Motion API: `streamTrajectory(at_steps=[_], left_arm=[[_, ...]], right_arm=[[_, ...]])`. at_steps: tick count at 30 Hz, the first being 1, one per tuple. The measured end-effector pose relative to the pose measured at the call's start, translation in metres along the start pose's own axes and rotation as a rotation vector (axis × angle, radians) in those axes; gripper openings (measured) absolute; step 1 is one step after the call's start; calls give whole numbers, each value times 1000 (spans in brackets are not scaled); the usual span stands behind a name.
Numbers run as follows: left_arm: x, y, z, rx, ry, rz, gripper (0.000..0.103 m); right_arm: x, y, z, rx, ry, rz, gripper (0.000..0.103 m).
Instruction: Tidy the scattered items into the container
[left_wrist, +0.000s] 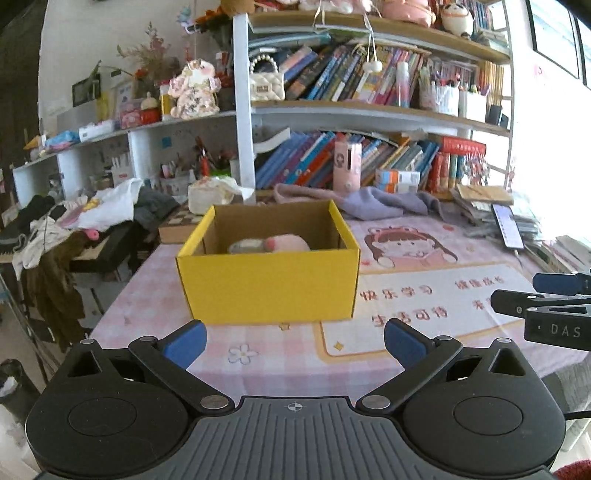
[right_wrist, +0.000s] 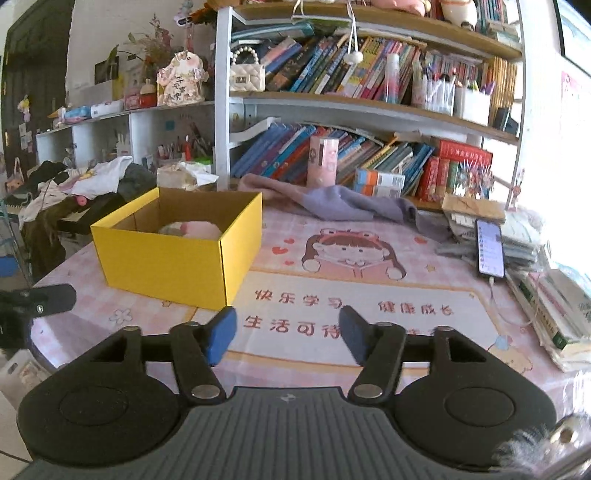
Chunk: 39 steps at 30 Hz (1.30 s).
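Both sets of blue fingers are spread apart with nothing in them, so nothing is being gripped at all. The left gripper (left_wrist: 295, 345) has its pads (left_wrist: 186, 341) wide apart over the pink checked table mat (left_wrist: 280, 365), and the yellow box (left_wrist: 269, 280) sits straight ahead at 12 o'clock from it, near but not touching. The right gripper (right_wrist: 288, 334) is released too, pads (right_wrist: 221, 334) parted a bit less than the left's, with bare mat and red printed lettering (right_wrist: 291, 325) showing through the gap. From that side the box (right_wrist: 166, 264) is off at about 10 o'clock, up and left of the fingers. Inside the box there's a pink and white soft thing (left_wrist: 271, 244), lying low on the bottom toward the back wall; can't really tell what it is, the front wall hides most of it. Each camera catches a bit of the other gripper at the edge, the right one poking in at 3 o'clock of the left view (left_wrist: 546, 306). Further out: a cartoon girl print (right_wrist: 351, 254) on the mat at 12 o'clock from the right fingers, a lilac cloth (right_wrist: 332, 203) bunched behind it, a phone (right_wrist: 490, 248) with its screen lit at 2 o'clock on a pile of papers, and a packed bookshelf (right_wrist: 351, 110) along the back.
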<state>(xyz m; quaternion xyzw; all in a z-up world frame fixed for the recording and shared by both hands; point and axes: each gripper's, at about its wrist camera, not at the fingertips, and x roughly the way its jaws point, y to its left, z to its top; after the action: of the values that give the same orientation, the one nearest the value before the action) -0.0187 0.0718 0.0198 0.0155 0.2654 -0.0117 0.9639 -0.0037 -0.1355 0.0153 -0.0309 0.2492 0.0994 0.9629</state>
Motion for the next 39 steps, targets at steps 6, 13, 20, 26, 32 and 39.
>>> streamTrajectory(at_steps=[6, 13, 20, 26, 32, 39], left_arm=[[4, -9, -11, -2, 67, -34, 103], [4, -17, -14, 6, 77, -41, 103], [3, -17, -16, -13, 108, -62, 103], [3, -20, -14, -12, 108, -63, 103], [8, -25, -16, -5, 141, -59, 103], [10, -27, -18, -13, 167, -45, 103]], right_arm=[[-5, -8, -8, 40, 25, -12, 86], [-7, -11, -19, 35, 65, -9, 96], [-12, -15, -20, 40, 72, -29, 98], [-17, -17, -21, 42, 69, -41, 100], [-20, -23, -21, 47, 77, -74, 100], [-19, -25, -24, 43, 110, -71, 101]])
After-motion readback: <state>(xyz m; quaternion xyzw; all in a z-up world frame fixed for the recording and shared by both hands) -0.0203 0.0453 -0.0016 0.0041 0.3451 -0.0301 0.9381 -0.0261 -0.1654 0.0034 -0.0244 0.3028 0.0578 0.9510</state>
